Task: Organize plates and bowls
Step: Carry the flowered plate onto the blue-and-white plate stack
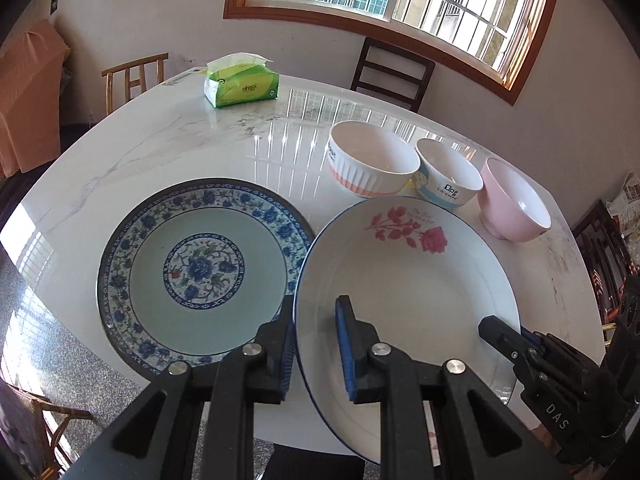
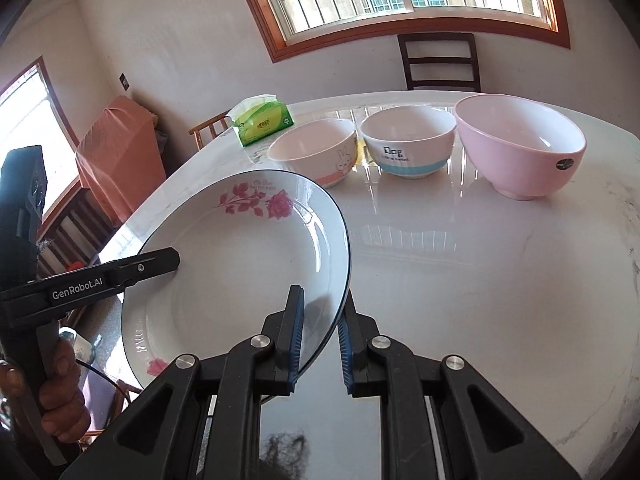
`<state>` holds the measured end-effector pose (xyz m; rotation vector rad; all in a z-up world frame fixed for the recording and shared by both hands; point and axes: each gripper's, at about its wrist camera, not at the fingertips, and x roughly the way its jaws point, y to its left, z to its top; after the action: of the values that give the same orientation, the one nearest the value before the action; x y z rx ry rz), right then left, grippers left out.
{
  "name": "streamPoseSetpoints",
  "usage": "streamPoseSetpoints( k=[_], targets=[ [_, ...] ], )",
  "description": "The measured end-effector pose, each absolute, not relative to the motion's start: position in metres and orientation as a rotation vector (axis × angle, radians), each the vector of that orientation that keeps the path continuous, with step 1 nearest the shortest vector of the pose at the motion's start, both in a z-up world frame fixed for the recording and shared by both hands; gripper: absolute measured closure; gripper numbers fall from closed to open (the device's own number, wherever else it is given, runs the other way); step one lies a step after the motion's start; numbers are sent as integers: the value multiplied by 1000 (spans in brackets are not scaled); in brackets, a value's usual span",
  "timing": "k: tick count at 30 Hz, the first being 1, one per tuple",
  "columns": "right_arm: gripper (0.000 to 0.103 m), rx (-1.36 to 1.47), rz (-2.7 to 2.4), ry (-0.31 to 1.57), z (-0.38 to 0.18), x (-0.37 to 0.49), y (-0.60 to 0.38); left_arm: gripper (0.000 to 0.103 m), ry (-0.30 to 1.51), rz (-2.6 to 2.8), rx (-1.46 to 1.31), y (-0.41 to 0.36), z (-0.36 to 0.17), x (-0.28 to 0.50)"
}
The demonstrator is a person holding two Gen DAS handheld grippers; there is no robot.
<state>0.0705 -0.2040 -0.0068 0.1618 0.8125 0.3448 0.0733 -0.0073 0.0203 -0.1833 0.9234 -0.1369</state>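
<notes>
A white plate with a red rose (image 1: pixel 404 280) is held tilted above the marble table (image 1: pixel 180 140). My left gripper (image 1: pixel 316 320) is shut on its left rim. My right gripper (image 2: pixel 320 320) is shut on its right rim; the plate also shows in the right wrist view (image 2: pixel 240 264). My right gripper's finger (image 1: pixel 500 336) shows at the plate's right edge in the left wrist view. A blue-and-white floral plate (image 1: pixel 200 272) lies flat on the table to the left. Behind stand three bowls: a ribbed white one (image 1: pixel 372 160), a "Dog" bowl (image 1: pixel 448 176) and a pink one (image 1: pixel 516 208).
A green tissue pack (image 1: pixel 240 84) lies at the table's far side. Chairs stand behind the table (image 1: pixel 392 72) and at its far left (image 1: pixel 132 76). The table's near edge runs below the plates. The left gripper's finger (image 2: pixel 152 264) reaches in from the left.
</notes>
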Motion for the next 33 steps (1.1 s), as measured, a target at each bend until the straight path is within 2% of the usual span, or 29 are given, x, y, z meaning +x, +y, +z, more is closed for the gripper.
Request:
streamPoseSetpoints(
  k=[16,33],
  targets=[
    [88,10,487,832,-16,104,-88,83,926,46,-300,107,6,78],
    [88,-48,499,838,-32,123,-57,83,953,64,-337,138,-18,103]
  ],
)
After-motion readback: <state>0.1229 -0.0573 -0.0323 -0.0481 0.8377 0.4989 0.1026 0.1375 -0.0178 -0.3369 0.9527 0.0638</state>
